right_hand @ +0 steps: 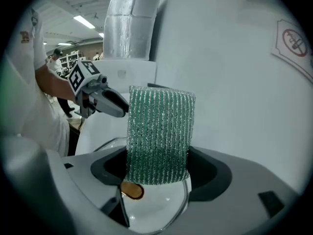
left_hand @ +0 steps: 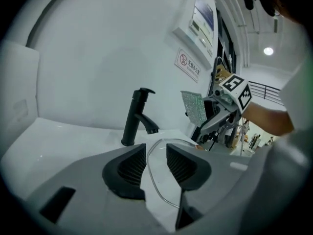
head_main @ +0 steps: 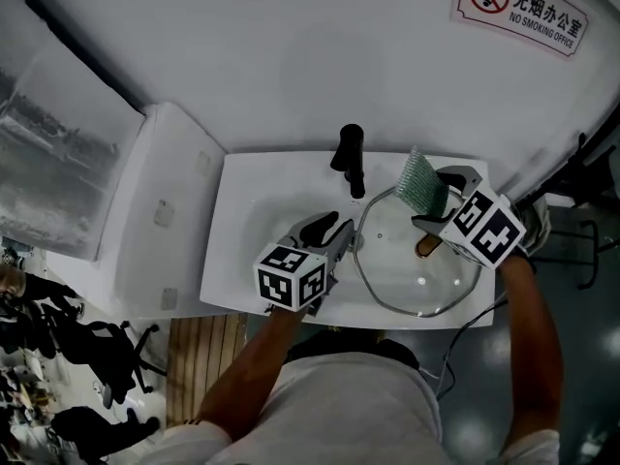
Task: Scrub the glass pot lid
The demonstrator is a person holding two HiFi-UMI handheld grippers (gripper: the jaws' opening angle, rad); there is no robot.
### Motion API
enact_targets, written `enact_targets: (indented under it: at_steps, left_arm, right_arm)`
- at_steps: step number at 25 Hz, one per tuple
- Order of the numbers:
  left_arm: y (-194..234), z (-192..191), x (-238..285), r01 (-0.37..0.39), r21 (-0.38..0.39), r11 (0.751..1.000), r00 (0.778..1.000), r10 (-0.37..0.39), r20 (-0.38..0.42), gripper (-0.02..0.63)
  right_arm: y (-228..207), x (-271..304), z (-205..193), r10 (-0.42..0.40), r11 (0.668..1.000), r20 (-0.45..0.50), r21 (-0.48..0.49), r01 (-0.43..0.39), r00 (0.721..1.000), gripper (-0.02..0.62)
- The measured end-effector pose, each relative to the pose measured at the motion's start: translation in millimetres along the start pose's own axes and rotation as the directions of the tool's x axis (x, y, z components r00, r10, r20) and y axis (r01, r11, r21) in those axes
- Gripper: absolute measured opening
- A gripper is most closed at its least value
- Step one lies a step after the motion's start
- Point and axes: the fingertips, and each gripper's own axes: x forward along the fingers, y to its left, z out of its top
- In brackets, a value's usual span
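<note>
Head view, left to right.

My left gripper (head_main: 334, 235) sits at the 9 o'clock edge of the glass pot lid (head_main: 417, 269). In the left gripper view (left_hand: 156, 163) the jaws are roughly half apart. The lid's metal rim (left_hand: 151, 180) runs through the gap with clearance on both pads, so nothing is gripped there.

The black faucet (head_main: 351, 158) stands at the back of the white sink (head_main: 252, 221), at about 11 o'clock from the lid. It shows in the left gripper view too (left_hand: 136, 116).

The lid lies flat in the right half of the sink, dome up. Its brown knob (head_main: 426, 247) is near the centre.

My right gripper (head_main: 438, 201) is over the lid's 12 o'clock side, pointing steeply down. Its jaws are clamped on the green scrub pad (head_main: 421, 180). In the right gripper view (right_hand: 157, 173) the pad (right_hand: 160, 131) stands upright out of the jaws, pinched at its lower end. The knob (right_hand: 132, 191) and the glass (right_hand: 156, 212) are directly below. I can't tell whether the pad touches the lid.

A no-smoking sign (head_main: 523, 8) is on the wall at 1 o'clock from the sink.
</note>
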Motion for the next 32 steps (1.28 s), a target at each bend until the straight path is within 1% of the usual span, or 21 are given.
enact_targets:
  at_steps: [3,6,10,15,21,26,29,32]
  left_arm:
    - [0,-16,8,0.029,-0.062,0.998,0.997,-0.033,-0.063,0.161]
    - [1,-35,17,0.050,-0.129,0.990,0.990,-0.066,-0.127,0.185]
    - [5,-56,25,0.061,-0.196,0.979,0.973,-0.102,-0.205,0.204]
    - [8,-75,32,0.079,-0.266,0.961,0.952,-0.152,-0.267,0.215]
    - [6,-92,39,0.094,-0.338,0.937,0.930,-0.204,-0.307,0.218]
    - [6,-99,42,0.110,-0.399,0.910,0.920,-0.245,-0.306,0.218]
    - [6,-100,43,0.124,-0.430,0.894,0.916,-0.269,-0.296,0.218]
    - [5,-100,43,0.146,-0.449,0.881,0.912,-0.296,-0.284,0.211]
  right_arm:
    - [2,14,-10,0.051,0.997,-0.099,-0.050,-0.056,0.994,0.348]
    - [1,27,-23,0.082,0.987,-0.206,-0.117,-0.108,0.975,0.348]
    - [0,41,-40,0.106,0.952,-0.360,-0.231,-0.198,0.927,0.348]
    - [8,56,-44,0.152,0.897,-0.472,-0.304,-0.322,0.868,0.348]
    - [21,80,-49,0.150,0.809,-0.610,-0.376,-0.451,0.778,0.348]
    - [27,95,-50,0.123,0.739,-0.699,-0.409,-0.535,0.705,0.348]
    - [31,102,-53,0.102,0.702,-0.736,-0.423,-0.573,0.669,0.348]
    - [35,107,-55,0.096,0.676,-0.759,-0.425,-0.602,0.643,0.348]
